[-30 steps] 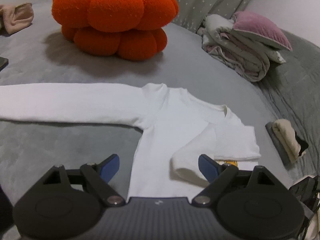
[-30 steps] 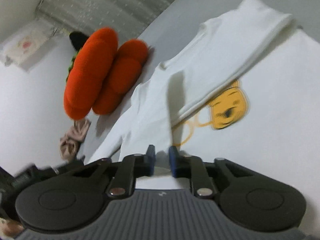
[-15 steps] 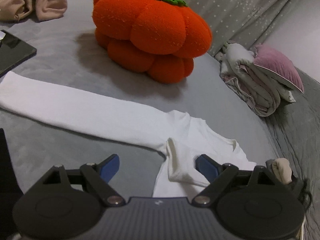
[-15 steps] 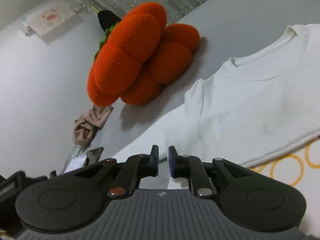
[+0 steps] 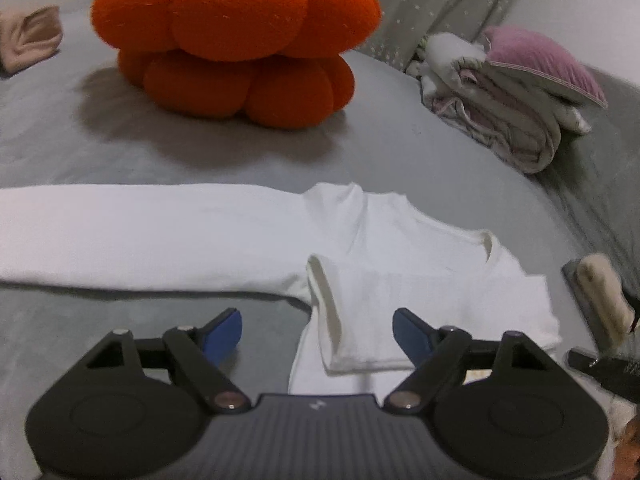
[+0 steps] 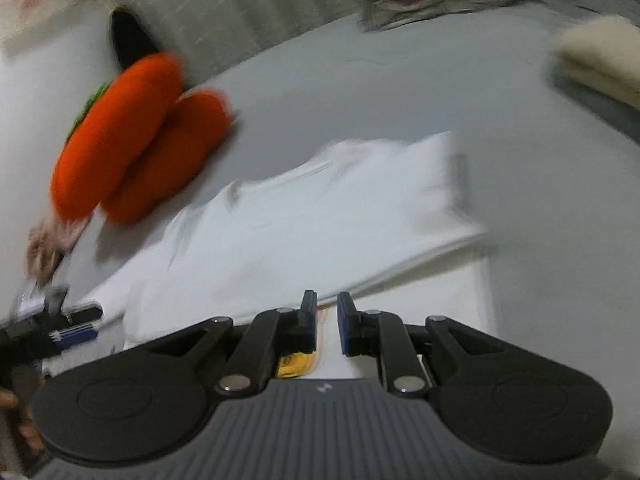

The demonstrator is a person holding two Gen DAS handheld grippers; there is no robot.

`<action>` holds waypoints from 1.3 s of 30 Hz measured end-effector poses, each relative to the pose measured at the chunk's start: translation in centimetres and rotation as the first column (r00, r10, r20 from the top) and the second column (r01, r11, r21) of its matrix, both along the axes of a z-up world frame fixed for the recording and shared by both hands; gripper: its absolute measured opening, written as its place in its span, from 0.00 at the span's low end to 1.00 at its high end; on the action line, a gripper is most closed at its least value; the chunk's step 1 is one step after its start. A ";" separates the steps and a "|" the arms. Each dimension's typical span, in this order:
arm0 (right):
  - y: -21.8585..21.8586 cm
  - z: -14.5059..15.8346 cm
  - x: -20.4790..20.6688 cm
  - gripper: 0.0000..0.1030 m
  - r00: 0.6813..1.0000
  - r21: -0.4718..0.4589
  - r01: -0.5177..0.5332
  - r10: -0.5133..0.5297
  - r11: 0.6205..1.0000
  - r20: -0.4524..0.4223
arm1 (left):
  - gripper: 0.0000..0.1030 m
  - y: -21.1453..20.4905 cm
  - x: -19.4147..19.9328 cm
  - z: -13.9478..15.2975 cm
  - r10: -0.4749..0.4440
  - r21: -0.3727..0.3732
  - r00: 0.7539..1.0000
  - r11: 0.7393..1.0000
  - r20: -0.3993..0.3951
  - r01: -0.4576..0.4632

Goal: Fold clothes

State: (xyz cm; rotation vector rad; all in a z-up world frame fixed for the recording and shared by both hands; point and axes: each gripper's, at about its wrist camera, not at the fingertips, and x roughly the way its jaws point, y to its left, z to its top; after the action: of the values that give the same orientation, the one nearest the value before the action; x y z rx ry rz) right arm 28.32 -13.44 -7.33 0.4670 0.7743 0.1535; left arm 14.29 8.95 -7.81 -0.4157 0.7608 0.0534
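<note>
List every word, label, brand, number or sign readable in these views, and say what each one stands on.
No readable words or numbers.
A small pale logo mark, no letters, on the left claw's grey body.
The same mark on the right claw's body.
A yellow print on the white shirt, mostly hidden behind the right claw: unreadable.
A pale sheet with a reddish smudge on the wall: too blurred to read.
</note>
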 end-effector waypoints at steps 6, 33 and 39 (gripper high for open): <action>-5.6 -0.8 1.5 0.17 0.987 -0.009 0.158 -0.158 0.987 0.013 | 0.51 -1.8 1.0 -0.9 -0.062 0.113 0.998 0.992 0.000 0.061; -6.0 -0.9 6.1 0.22 0.997 -0.182 -0.018 0.031 0.983 0.072 | 0.10 -2.8 2.0 -1.8 -0.126 0.147 0.992 0.982 0.025 0.121; -6.1 -0.9 3.0 0.22 0.980 -0.156 -0.177 0.189 0.972 0.063 | 0.09 -2.7 1.9 -1.9 -0.112 0.131 0.993 0.985 0.021 0.109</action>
State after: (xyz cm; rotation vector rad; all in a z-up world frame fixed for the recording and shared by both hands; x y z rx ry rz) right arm 31.34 -19.57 -8.24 0.2451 0.7463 0.2819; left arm 16.18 6.25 -9.67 -0.2493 0.7471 -0.0069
